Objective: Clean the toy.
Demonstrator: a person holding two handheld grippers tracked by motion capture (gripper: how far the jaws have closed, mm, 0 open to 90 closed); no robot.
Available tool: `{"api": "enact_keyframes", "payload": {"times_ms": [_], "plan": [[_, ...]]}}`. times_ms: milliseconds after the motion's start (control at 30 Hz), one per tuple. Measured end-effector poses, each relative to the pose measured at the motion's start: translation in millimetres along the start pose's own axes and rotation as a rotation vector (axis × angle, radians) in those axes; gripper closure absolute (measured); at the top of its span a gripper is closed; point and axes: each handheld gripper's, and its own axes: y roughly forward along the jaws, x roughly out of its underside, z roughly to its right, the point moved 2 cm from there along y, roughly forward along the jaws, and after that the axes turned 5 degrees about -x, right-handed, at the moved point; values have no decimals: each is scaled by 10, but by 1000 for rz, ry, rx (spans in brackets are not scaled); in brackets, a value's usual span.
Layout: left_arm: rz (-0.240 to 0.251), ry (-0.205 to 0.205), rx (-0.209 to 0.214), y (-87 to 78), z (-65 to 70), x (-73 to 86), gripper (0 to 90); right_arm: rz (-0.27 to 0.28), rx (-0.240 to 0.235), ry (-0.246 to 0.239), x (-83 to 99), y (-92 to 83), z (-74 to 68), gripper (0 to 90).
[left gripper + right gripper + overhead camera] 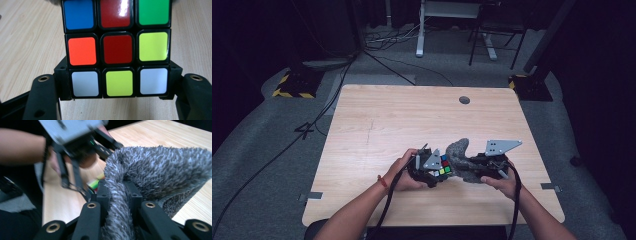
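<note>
Near the front edge of the desk point(362, 115), right of its middle, a puzzle cube point(443, 166) was held between the jaws of the left claw point(437, 172), clamped at the 2 sides of its lowest row. The grey shaggy cloth point(462, 162) lay just beside it, toward the right claw point(477, 167), whose jaws were pinched on a fold of it. Judged from this, the cube and cloth would be brought together sideways, the cloth's long axis running back toward the far edge.

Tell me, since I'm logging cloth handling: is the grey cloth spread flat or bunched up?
Bunched up. The fuzzy grey cloth is pinched into a raised fold by the right gripper, humping off the table.
</note>
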Motion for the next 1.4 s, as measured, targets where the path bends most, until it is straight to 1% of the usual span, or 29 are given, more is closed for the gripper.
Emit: {"api": "enact_keyframes", "payload": {"times_ms": [33,100,167,233,300,333,367,433,467,500,533,600,633,667,700,733,800,833,900,933,1000,1067,1167,1233,1267,1333,1400], "plan": [[-1,2,-8,-3,0,6,333,-12,14,-11,-5,11,-7,776],[5,2,-4,-17,-3,14,334,-39,46,-22,3,18,-7,776],[19,3,-6,-41,2,5,334,-81,97,-44,31,8,14,776],[37,3,-9,-70,3,-14,334,-89,108,-13,82,-23,67,776],[48,-1,-12,-100,-3,-25,334,-112,133,-3,135,-47,109,777],[49,-3,-13,-111,-8,-28,334,-112,134,8,156,-57,125,777],[52,-7,-14,-119,-11,-28,334,-121,139,10,170,-58,137,777],[65,-13,-13,-136,-26,-28,334,-156,171,-9,186,-48,145,777],[59,-15,-13,-142,-26,-25,334,-153,166,2,198,-43,158,777],[63,-7,-20,-143,-26,-25,334,-157,166,7,205,-39,166,777],[67,-10,-14,-148,-29,-23,334,-166,172,1,208,-34,165,777],[60,-8,-23,-145,-37,-22,334,-136,147,9,195,-40,151,777],[60,-6,-26,-136,-41,-20,334,-129,140,3,182,-41,137,777],[61,-16,-17,-128,-38,-14,334,-107,127,-11,151,-47,103,777],[51,-10,-23,-123,-35,-11,334,-81,106,-14,122,-56,72,777],[44,0,-26,-114,-30,-13,334,-68,94,-18,91,-61,42,777],[42,-1,-13,-94,-19,-14,334,-41,72,-36,45,-62,-9,777],[35,7,-23,-81,-7,-16,334,-27,64,-38,22,-61,-34,777],[32,6,-16,-75,-3,-15,334,-28,67,-58,-9,-44,-72,776],[34,4,-16,-79,-2,-15,334,-18,64,-57,-13,-43,-74,776],[36,8,-13,-95,2,-17,334,-30,80,-64,-10,-36,-56,776],[47,9,-7,-107,9,-23,334,-43,98,-49,8,-30,-13,776],[55,15,-5,-117,19,-35,334,-91,150,-33,68,-19,82,776],[59,18,-5,-131,19,-39,334,-114,157,-26,109,-22,119,777],[65,11,-3,-145,14,-41,334,-137,170,-25,139,-25,140,776],[76,12,-2,-165,5,-48,335,-139,152,-1,184,-44,158,777],[82,8,-9,-184,-8,-50,335,-164,158,-11,209,-51,158,777]]}}
